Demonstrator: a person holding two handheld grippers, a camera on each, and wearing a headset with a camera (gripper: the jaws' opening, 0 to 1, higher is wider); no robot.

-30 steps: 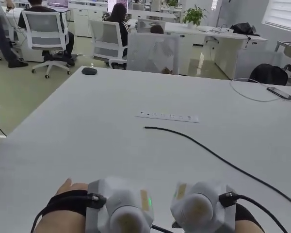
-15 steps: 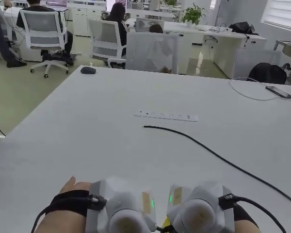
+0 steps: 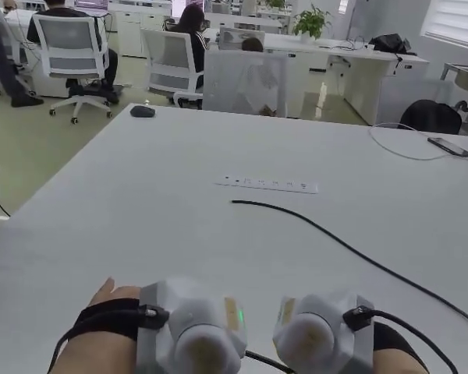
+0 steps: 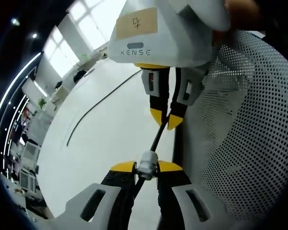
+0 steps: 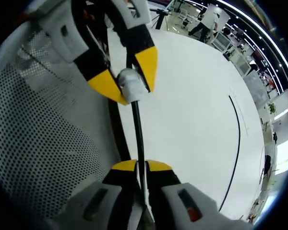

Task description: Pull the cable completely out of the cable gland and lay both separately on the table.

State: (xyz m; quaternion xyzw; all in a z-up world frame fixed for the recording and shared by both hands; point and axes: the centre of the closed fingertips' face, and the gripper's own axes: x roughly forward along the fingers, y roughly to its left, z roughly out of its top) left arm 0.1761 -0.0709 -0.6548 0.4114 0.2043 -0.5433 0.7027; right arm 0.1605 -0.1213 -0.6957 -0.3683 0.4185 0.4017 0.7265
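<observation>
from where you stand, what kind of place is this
Most likely an open-plan office: rows of white desks run across the room, mesh-backed swivel chairs stand at them, and a potted plant sits at the back.

Left tool point(image 4: 146, 167) and right tool point(image 5: 141, 166) face each other (both clamped).

Table point(image 3: 125, 226) ahead open — cable point(image 3: 335, 240), power strip point(image 3: 269, 185) crossing.

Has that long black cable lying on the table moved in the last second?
No. The black cable ends just as close below the power strip.
</observation>
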